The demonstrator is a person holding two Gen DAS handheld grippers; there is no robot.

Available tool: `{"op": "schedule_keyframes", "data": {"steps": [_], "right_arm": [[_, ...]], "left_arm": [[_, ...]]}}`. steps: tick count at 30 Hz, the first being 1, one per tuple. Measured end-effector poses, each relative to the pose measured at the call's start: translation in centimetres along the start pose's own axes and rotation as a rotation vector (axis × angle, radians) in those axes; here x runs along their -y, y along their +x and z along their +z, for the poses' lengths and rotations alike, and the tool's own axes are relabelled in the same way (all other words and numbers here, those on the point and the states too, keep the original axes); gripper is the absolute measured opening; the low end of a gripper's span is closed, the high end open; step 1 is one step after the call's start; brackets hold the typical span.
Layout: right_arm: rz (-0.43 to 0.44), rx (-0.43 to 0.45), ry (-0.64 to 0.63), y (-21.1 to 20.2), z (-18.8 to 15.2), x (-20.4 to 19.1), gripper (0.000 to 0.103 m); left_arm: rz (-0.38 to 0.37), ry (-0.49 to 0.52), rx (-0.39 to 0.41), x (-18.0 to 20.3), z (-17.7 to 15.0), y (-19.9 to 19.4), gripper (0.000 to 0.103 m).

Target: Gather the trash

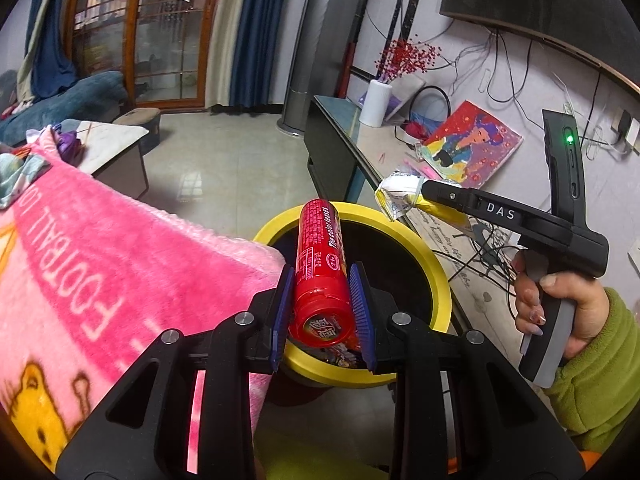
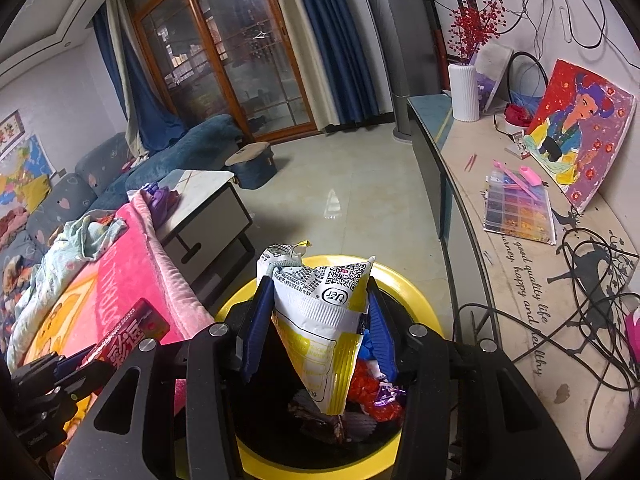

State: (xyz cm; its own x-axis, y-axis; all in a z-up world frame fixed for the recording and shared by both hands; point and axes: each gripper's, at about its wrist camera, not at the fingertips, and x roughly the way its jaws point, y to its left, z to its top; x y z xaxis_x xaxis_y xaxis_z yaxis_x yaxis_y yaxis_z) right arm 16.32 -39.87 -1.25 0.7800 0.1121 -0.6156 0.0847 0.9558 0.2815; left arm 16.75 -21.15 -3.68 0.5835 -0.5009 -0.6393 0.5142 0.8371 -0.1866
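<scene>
My left gripper (image 1: pixel 322 312) is shut on a red candy tube (image 1: pixel 320 264) and holds it over the yellow-rimmed trash bin (image 1: pixel 438 276). My right gripper (image 2: pixel 318 328) is shut on a white and yellow snack bag (image 2: pixel 320 320) above the same bin (image 2: pixel 404 280), which holds several wrappers (image 2: pixel 372 392). In the left wrist view the right gripper (image 1: pixel 420 200) shows at the bin's far right rim with the bag (image 1: pixel 396 198). The left gripper with the tube (image 2: pixel 132 340) shows at the lower left of the right wrist view.
A pink blanket (image 1: pixel 100 264) covers a surface left of the bin. A long cabinet (image 2: pixel 500 240) on the right carries cables, a bead box (image 2: pixel 518 212), a painting (image 2: pixel 580 132) and a white vase (image 2: pixel 464 92). A coffee table (image 2: pixel 208 208) and sofa (image 2: pixel 120 164) stand beyond.
</scene>
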Motion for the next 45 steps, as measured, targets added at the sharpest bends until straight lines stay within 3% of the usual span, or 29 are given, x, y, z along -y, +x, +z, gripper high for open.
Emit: {"op": "schedule_keyframes", "data": {"steps": [20,25,27,31,38,45], "right_arm": [[0.004,-0.037,0.050,0.8,-0.5,1.6,0.045],[0.021,-0.053,0.064,1.3,-0.6,1.7,0.054],[0.029,-0.058,0.077,1.4,-0.7,1.9,0.056],[0.024,-0.058,0.073,1.3,-0.8,1.9,0.059],[0.010,-0.068,0.053,1.1,-1.1,1.4,0.069],[-0.008,-0.065,0.010,0.4,-1.8,0.1,0.080]], "left_arm": [[-0.033,0.025,-0.075,1.3,0.0,4.1,0.022],[-0.036,0.029,-0.082,1.4,0.1,4.6,0.023],[-0.036,0.027,-0.082,1.3,0.1,4.7,0.038],[-0.035,0.017,-0.079,1.0,0.1,4.5,0.053],[0.008,-0.020,-0.067,-0.5,0.3,3.6,0.090],[0.066,-0.073,-0.046,-2.3,0.5,2.6,0.092]]}}
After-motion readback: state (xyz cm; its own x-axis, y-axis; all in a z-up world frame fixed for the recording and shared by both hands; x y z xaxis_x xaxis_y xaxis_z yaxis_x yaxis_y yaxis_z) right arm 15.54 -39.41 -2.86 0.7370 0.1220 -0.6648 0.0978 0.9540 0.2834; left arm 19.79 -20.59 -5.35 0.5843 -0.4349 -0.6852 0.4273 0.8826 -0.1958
